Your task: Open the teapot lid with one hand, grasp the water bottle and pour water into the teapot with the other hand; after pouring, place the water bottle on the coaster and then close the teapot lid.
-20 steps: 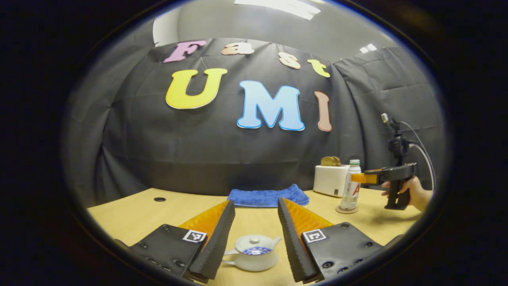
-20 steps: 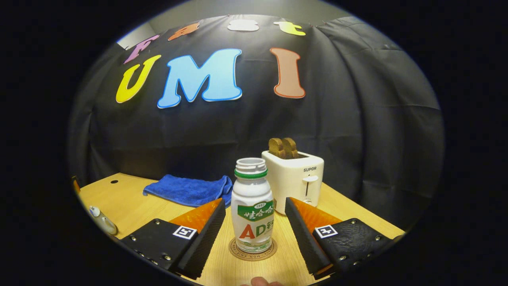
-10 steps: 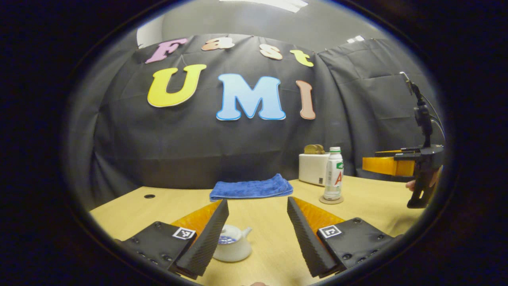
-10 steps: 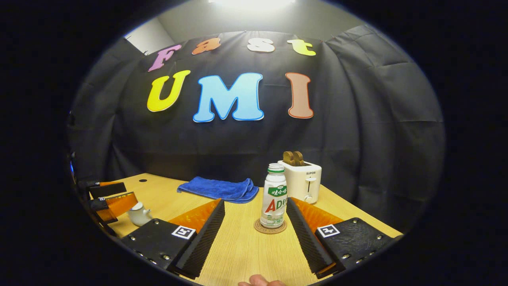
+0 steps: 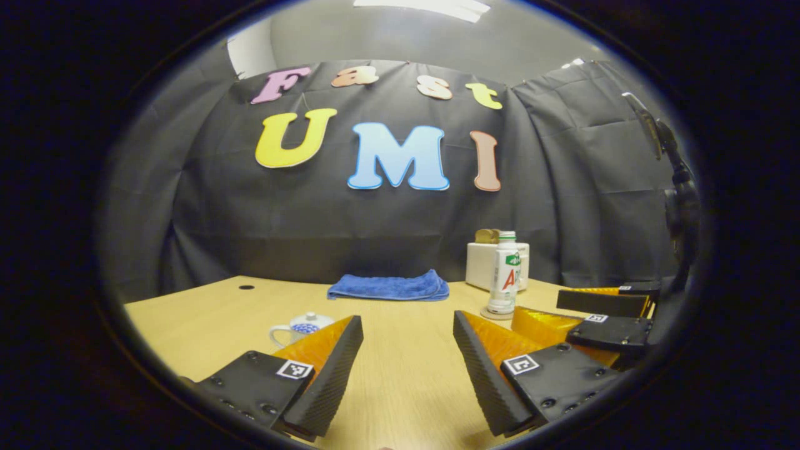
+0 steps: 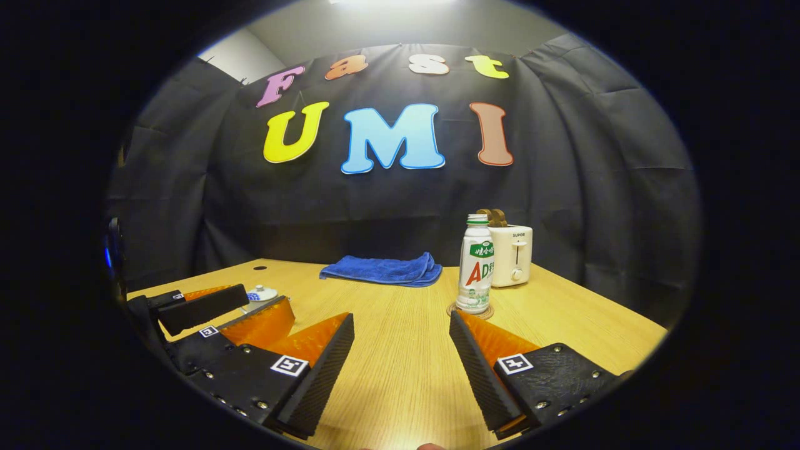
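Wooden table (image 6: 400,337) — lidded teapot (image 5: 302,325), uncapped water bottle (image 6: 475,265) upright on coaster (image 6: 470,310)

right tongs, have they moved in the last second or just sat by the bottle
Yes. The right tongs have backed away from the bottle, which stands on its coaster and no longer sits between the fingers.

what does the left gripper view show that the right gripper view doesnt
Left gripper view: the teapot's handle and lidded body, plus the right hand-held gripper, open, near the coaster. Right gripper view: the toaster's lever face, plus the left hand-held gripper, open, in front of the teapot. Both: water bottle upright on the coaster, blue towel, table.
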